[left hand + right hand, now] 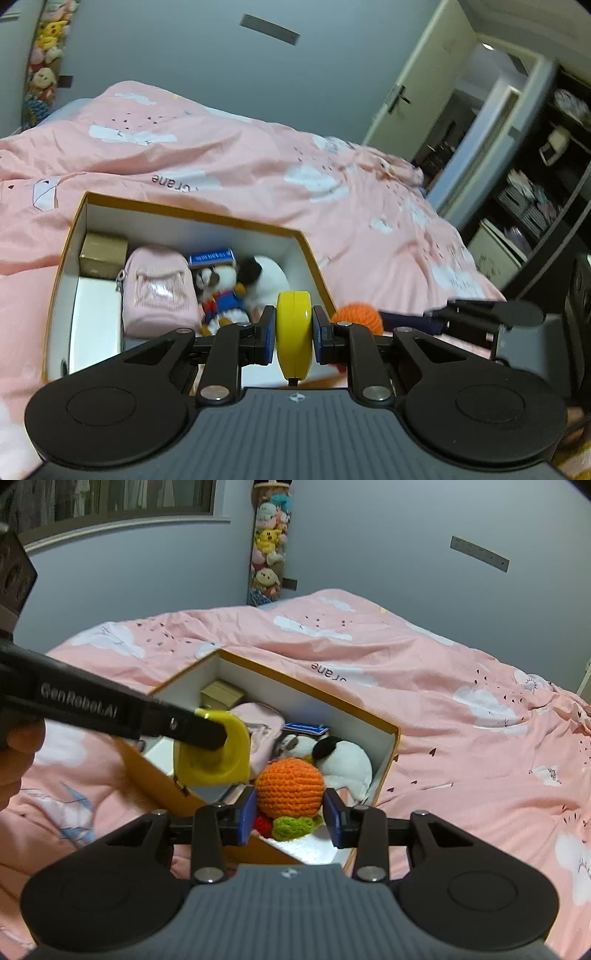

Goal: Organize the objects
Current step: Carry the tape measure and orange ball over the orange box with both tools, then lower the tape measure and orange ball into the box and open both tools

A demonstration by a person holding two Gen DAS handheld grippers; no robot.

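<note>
Nearest the left wrist camera, the left claw [294, 334] is closed on a yellow disc-shaped object [294, 332], which stands on edge between the two blue pads, one pad pressed to each flat face. The disc is held above the near right corner of an open box [192, 214] with orange outer walls and a white interior, resting on a bed covered by a pink quilt [240, 162] printed with white clouds. In the right wrist view the same yellow object [212, 755] shows at the tip of the left claw [201, 733], over the box's near left wall.

Nearest the right wrist camera, the right claw [290, 818] has its blue pads set on either side of an orange crocheted ball [290, 788] with a green and a red crocheted piece hanging beneath it. The pads sit at the ball's lower flanks, gripping it, and the toy is above the near end of the box [391, 746].

Farther in, the box holds a pink pouch [157, 291], a small duck plush in blue [221, 299], a black-and-white plush [264, 277], a blue card box [210, 256] and a tan carton [103, 254] in the far left corner. The orange ball [358, 315] appears just right of the box's near corner in the left view.

Beyond the bed stands a grey wall, with a column of plush toys [269, 542] hanging in the corner.
</note>
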